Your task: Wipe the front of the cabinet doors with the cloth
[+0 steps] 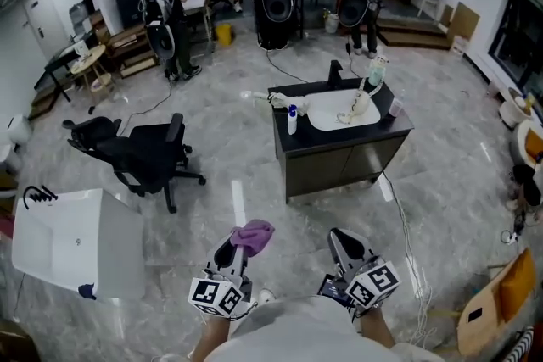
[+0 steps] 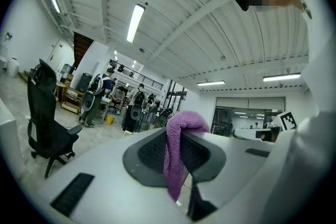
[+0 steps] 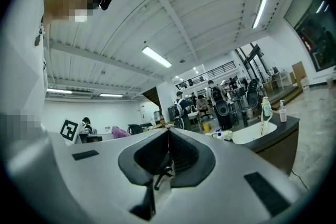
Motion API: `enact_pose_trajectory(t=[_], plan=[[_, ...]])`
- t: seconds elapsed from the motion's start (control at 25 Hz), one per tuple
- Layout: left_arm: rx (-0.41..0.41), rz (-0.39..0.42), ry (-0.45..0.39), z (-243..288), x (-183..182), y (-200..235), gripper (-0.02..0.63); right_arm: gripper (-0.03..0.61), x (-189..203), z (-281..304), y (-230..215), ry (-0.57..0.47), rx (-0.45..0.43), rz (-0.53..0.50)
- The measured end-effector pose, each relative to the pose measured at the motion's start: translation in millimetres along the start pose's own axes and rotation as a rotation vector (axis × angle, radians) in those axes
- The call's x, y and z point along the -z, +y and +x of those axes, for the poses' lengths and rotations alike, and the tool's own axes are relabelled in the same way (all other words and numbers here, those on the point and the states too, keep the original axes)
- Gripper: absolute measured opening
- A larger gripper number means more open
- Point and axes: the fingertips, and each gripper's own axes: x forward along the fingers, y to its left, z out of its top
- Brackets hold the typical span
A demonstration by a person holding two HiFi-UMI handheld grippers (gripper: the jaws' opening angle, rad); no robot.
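Nearest to the person, the left gripper point(image 1: 240, 248) is clenched on the purple cloth point(image 1: 253, 236); in the left gripper view the cloth point(image 2: 178, 136) stands up over the closed jaws and hangs down between them. Beside it, the right gripper point(image 1: 344, 244) has its jaws pressed together with nothing between them, as the right gripper view shows point(image 3: 168, 150). Both grippers are held low before the body, well apart from the cabinet point(image 1: 344, 165). Between them and the cabinet lies open grey floor point(image 1: 280, 220), with a white strip point(image 1: 238, 203) on it and a thin cable point(image 1: 405, 229) that runs along the right side. At the near left stands a white sink unit point(image 1: 81, 243), and behind it a black chair point(image 1: 140, 153), which leaves a wide passage to the cabinet's left edge. The dark cabinet doors face the person, under a black top with a white basin point(image 1: 344, 110). Far behind, people point(image 1: 165, 8) stand at desks.
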Motion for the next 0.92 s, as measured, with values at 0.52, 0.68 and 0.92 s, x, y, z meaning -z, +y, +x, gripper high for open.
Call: enact_pose_trajectory(t=[0.52,0.68,0.92], plan=[[0.015,0.034,-0.015,-7,26,-83,0.046,0.026,4,-111,-37,-0.009,0.083,-0.051],[0.026,0.016,-0.018,-11,36,-102,0.046,0.026,11,-151,-49,-0.021,0.154,-0.027],[0.047,0.048,-0.03,-21,27,-131,0.046,0.026,11,-188,-57,-0.015,0.215,0.006]])
